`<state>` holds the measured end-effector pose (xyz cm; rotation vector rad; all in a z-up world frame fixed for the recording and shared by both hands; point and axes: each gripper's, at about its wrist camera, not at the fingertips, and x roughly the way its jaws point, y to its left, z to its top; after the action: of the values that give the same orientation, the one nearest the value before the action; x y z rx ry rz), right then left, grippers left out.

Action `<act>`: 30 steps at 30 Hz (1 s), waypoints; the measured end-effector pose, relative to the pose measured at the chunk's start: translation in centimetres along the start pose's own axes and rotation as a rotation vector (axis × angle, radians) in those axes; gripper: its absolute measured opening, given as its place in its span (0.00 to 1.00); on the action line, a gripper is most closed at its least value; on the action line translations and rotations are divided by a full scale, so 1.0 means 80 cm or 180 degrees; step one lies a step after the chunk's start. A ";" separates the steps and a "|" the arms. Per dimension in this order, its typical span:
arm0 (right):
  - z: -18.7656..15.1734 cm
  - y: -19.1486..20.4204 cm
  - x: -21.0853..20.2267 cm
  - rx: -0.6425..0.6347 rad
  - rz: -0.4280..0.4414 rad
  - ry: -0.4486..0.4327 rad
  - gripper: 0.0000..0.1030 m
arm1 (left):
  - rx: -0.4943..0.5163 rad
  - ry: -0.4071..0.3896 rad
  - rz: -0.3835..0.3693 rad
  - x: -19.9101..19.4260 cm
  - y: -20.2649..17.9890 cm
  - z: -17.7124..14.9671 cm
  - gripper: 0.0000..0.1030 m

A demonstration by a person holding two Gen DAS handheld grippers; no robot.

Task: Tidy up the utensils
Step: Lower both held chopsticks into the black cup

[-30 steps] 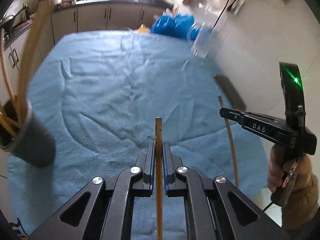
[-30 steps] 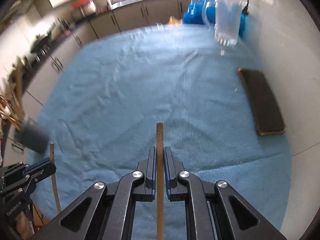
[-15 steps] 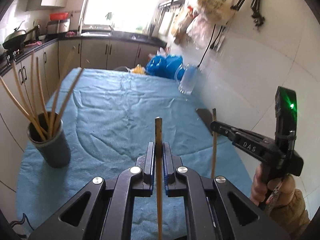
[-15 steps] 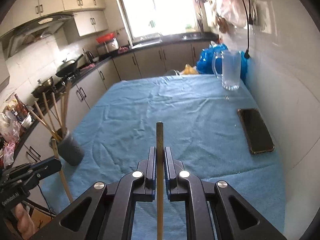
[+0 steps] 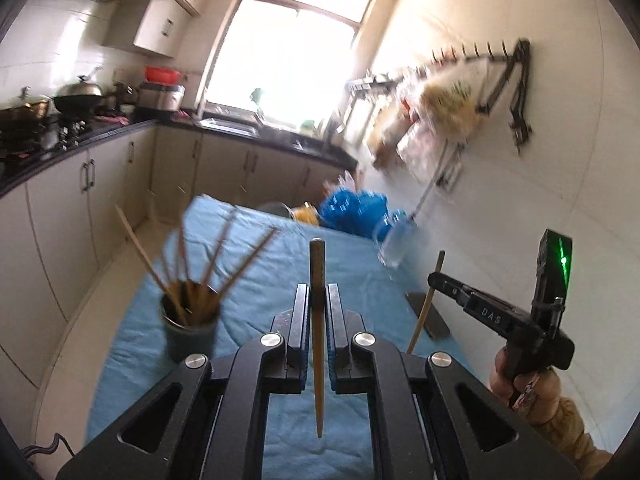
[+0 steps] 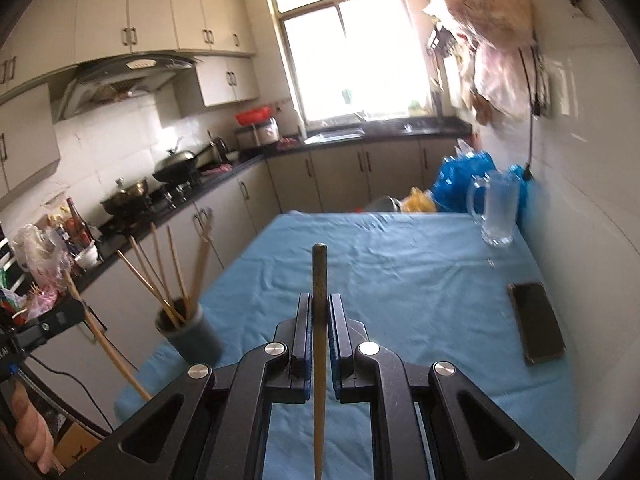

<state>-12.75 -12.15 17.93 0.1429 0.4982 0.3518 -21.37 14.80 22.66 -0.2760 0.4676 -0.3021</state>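
My left gripper (image 5: 317,300) is shut on a wooden chopstick (image 5: 318,336) that runs along its fingers, raised above the table. My right gripper (image 6: 319,308) is shut on another chopstick (image 6: 319,344) the same way. The right gripper also shows in the left wrist view (image 5: 436,280), its chopstick (image 5: 426,308) slanting down. The left gripper shows at the left edge of the right wrist view (image 6: 76,312) with its chopstick (image 6: 104,340). A dark grey cup (image 5: 190,330) holding several chopsticks stands at the table's left edge, and shows in the right wrist view (image 6: 188,336).
The table wears a blue cloth (image 6: 400,272). A black phone (image 6: 536,322) lies near the right wall. A glass mug (image 6: 496,212) and blue bags (image 6: 460,180) stand at the far right. Kitchen counters with pots (image 6: 176,160) run along the left.
Both grippers have tilted upward and lifted, so the views now take in the kitchen and window. Each still grips its chopstick. The cup now sits lower and nearer the middle of both views.
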 end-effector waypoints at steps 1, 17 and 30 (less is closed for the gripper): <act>0.004 0.005 0.002 0.0006 0.0032 -0.0018 0.08 | -0.0011 -0.0047 0.0022 -0.008 0.006 0.006 0.06; 0.115 0.144 0.082 0.0162 0.0709 -0.0517 0.08 | 0.0022 -0.0685 0.0527 -0.036 0.089 0.104 0.07; 0.094 0.173 0.207 0.0199 0.0476 -0.0268 0.08 | -0.0228 -0.0139 0.0673 0.090 0.156 0.097 0.07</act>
<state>0.44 6.36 20.22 0.2556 0.4163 0.4747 -8.81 25.27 22.34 -0.2996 0.4607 -0.0730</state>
